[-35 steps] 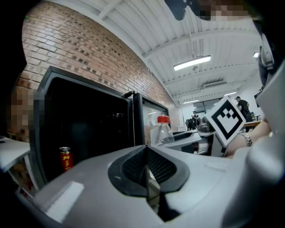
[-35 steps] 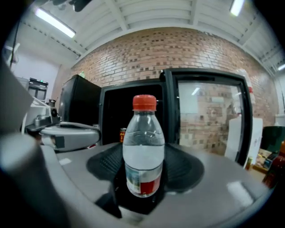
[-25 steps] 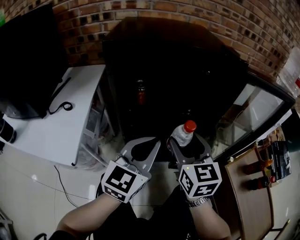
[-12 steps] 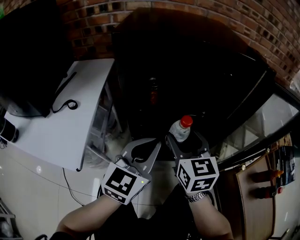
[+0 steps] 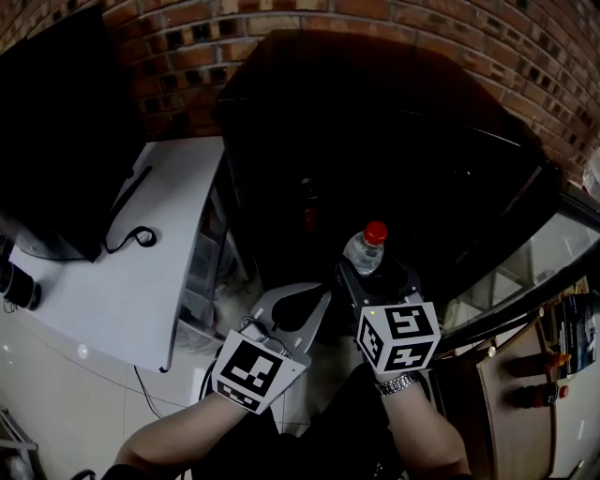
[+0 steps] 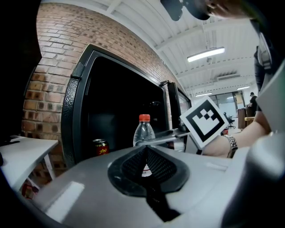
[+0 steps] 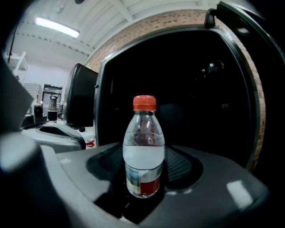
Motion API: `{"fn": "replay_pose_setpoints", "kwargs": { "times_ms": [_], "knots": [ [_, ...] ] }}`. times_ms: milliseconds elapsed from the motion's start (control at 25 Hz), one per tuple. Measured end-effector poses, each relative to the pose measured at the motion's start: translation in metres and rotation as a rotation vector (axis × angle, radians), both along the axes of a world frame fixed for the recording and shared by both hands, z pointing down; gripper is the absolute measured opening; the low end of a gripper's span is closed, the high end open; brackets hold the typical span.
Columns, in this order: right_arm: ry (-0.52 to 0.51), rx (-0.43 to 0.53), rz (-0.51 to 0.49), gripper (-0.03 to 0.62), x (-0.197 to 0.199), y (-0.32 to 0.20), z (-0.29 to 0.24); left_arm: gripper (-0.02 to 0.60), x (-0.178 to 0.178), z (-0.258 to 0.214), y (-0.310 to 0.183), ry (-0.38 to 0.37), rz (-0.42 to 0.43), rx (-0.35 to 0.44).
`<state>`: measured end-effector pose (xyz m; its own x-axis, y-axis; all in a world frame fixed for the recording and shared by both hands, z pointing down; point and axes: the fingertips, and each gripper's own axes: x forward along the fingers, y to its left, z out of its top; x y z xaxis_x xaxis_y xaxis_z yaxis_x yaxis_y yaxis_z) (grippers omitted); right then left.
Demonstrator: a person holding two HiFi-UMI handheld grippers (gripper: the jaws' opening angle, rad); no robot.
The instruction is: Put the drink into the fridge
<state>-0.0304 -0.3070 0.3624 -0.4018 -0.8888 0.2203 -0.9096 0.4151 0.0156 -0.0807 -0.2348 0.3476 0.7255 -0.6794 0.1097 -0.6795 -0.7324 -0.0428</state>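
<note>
The drink is a clear water bottle (image 5: 364, 249) with a red cap and a red-and-white label (image 7: 143, 147). My right gripper (image 5: 372, 277) is shut on its lower body and holds it upright (image 7: 142, 180) in front of the open black fridge (image 5: 394, 141). The fridge's dark inside (image 7: 187, 89) fills the right gripper view behind the bottle. My left gripper (image 5: 314, 298) is beside it on the left, jaws shut and empty (image 6: 146, 150). In the left gripper view the bottle (image 6: 143, 131) stands just past my left jaws.
A red can (image 6: 100, 147) stands inside the fridge at the lower left. The fridge's glass door (image 5: 530, 272) hangs open on the right. A white table (image 5: 112, 281) with a black cable (image 5: 127, 230) and a monitor (image 5: 47, 141) is at the left. A brick wall (image 5: 375, 19) is behind.
Both grippers have moved forward toward the fridge opening, the right one carrying the bottle. The fridge mouth now sits closer and more central in the head view.
</note>
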Motion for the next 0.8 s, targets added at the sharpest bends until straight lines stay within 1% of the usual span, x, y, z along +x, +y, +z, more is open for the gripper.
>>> {"fn": "replay_pose_setpoints", "kwargs": {
  "times_ms": [120, 400, 800],
  "knots": [
    [0.005, 0.001, 0.001, 0.281, 0.0, -0.016, -0.003, 0.005, 0.002, -0.001, -0.011, -0.019, 0.026, 0.022],
    [0.021, -0.004, 0.009, 0.281, 0.002, -0.058, -0.005, 0.005, 0.014, -0.007, -0.029, -0.022, 0.067, 0.034],
    [0.035, -0.022, 0.016, 0.282, 0.001, -0.113, 0.003, 0.005, 0.02, -0.009, -0.055, -0.019, 0.093, 0.038]
  ]
}}
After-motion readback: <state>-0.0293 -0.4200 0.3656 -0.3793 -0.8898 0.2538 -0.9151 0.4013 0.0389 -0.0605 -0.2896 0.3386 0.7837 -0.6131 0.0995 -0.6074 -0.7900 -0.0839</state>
